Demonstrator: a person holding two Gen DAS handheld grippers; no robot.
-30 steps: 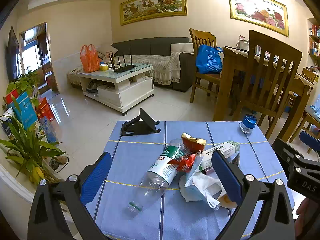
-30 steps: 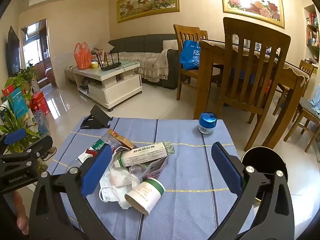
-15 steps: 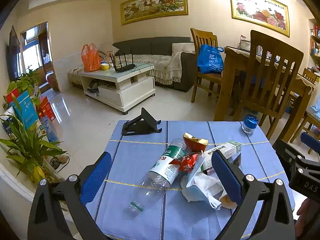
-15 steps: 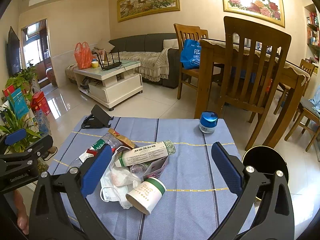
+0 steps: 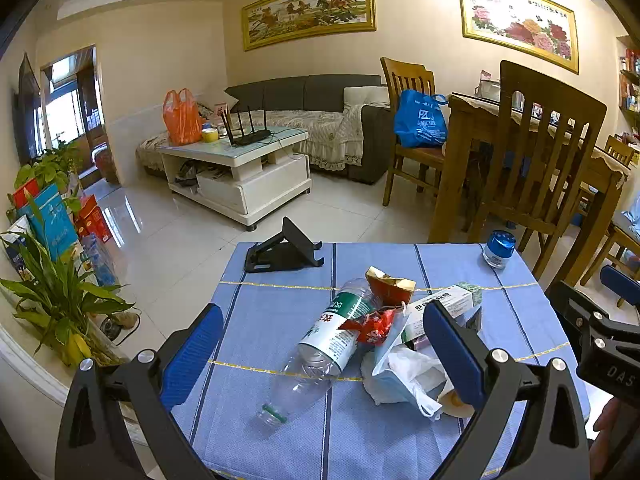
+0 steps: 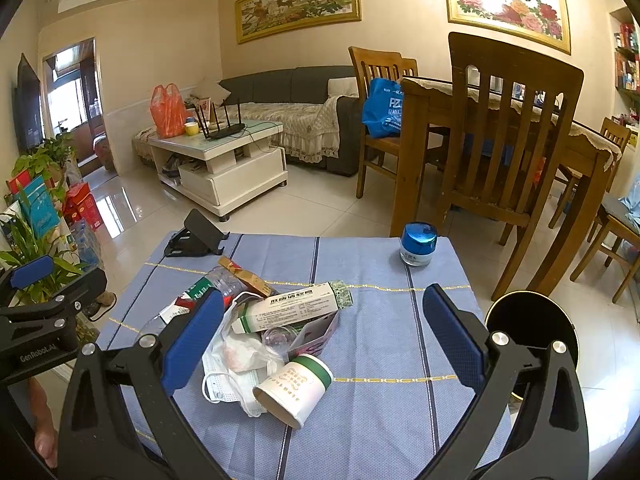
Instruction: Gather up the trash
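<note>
A pile of trash lies on the blue tablecloth: a clear plastic bottle on its side, a red wrapper, a gold-red carton, a long white box, a face mask and white bag, a small purple box and a tipped paper cup. My left gripper is open above the bottle. My right gripper is open above the cup and boxes. Both are empty.
A black phone stand stands at the table's far left, a blue-lidded jar at the far right. A black round bin stands on the floor right of the table. Wooden chairs and plants flank it.
Both views have shifted very slightly; the grippers stay open and the trash has not moved.
</note>
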